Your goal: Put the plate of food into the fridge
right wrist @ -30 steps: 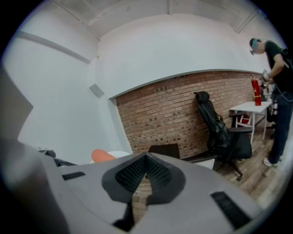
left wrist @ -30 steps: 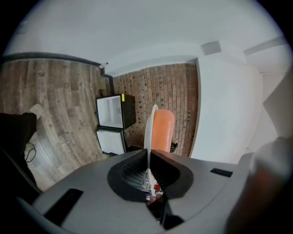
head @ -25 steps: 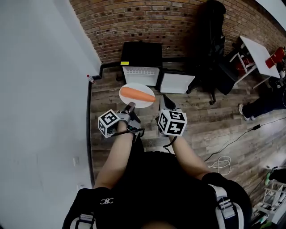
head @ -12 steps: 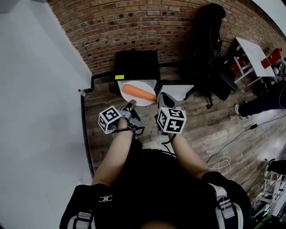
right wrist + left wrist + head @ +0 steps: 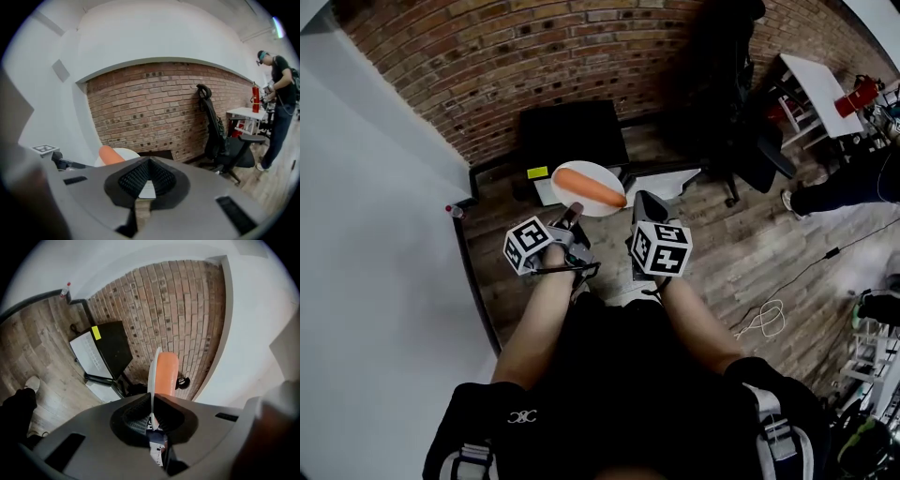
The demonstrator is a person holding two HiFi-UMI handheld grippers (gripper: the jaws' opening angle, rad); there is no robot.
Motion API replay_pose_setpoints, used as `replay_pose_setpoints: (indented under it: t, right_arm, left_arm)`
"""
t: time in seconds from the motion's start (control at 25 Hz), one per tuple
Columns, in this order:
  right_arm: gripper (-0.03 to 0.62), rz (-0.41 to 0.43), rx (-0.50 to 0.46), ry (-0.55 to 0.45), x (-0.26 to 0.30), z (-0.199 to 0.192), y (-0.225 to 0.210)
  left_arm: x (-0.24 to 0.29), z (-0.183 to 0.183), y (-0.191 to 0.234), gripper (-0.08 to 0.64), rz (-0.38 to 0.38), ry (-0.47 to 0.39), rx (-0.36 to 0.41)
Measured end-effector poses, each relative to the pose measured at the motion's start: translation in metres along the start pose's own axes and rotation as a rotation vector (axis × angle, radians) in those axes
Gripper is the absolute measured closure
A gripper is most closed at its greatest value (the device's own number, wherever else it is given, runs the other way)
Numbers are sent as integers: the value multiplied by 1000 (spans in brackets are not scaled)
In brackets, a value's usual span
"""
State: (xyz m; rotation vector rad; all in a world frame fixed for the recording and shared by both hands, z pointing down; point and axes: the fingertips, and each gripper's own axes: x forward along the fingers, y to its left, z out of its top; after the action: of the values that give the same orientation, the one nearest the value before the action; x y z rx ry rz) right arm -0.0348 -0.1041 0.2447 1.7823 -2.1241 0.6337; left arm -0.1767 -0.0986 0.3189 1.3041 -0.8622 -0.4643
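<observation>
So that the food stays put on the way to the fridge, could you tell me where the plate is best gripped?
By its bare near rim, coming in edge-on from the person's side. The plate is thin and flat, and the orange food lies across its middle, leaving only rim free. The left gripper is clamped there.
</observation>
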Motion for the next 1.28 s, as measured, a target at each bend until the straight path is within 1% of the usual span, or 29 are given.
replay_pose_setpoints:
  t: [0.08, 0.16, 0.36, 0.56, 0.64, 0.72, 0.76, 0.8, 0.84, 0.92, 1.0, 1.12, 1.2, 1.28]
  right_arm:
    - [578, -16, 2, 30, 9, -6, -3]
    - [578, -25, -5, 58, 18, -15, -7]
    - [578, -41, 15, 124, 43, -47, -29]
    - [578, -21, 31, 189, 97, -91, -55]
    - [578, 1, 40, 229, 121, -121, -64]
    - [578, 27, 52, 277, 142, -158, -74]
    - [578, 41, 50, 288, 157, -174, -82]
    - [578, 57, 41, 286, 174, -187, -93]
    - [578, 71, 26, 279, 189, -201, -105]
    - [578, 94, -6, 276, 209, -237, -122]
    - [578, 110, -24, 301, 225, -280, -134]
    - [578, 129, -22, 346, 251, -334, -157]
    - [578, 136, -27, 373, 268, -363, -170]
    - [578, 141, -25, 397, 280, -384, -178]
  left_arm:
    - [10, 6, 9, 545, -5, 19, -11]
    - [20, 10, 23, 545, -6, 24, -39]
    - [45, 12, 75, 545, 21, 29, -104]
    - [90, 18, 135, 545, 61, 52, -96]
    - [105, 17, 168, 545, 96, 57, -99]
    - [119, 12, 205, 545, 147, 50, -130]
    - [135, 13, 223, 545, 157, 39, -142]
    - [155, 15, 239, 545, 145, 26, -148]
    - [177, 16, 255, 545, 118, 13, -152]
    - [207, 15, 291, 543, 74, -3, -159]
    - [226, 19, 332, 545, 69, -21, -165]
    - [260, 36, 382, 543, 76, -62, -172]
    - [282, 53, 404, 543, 78, -92, -159]
    - [300, 69, 418, 545, 74, -120, -137]
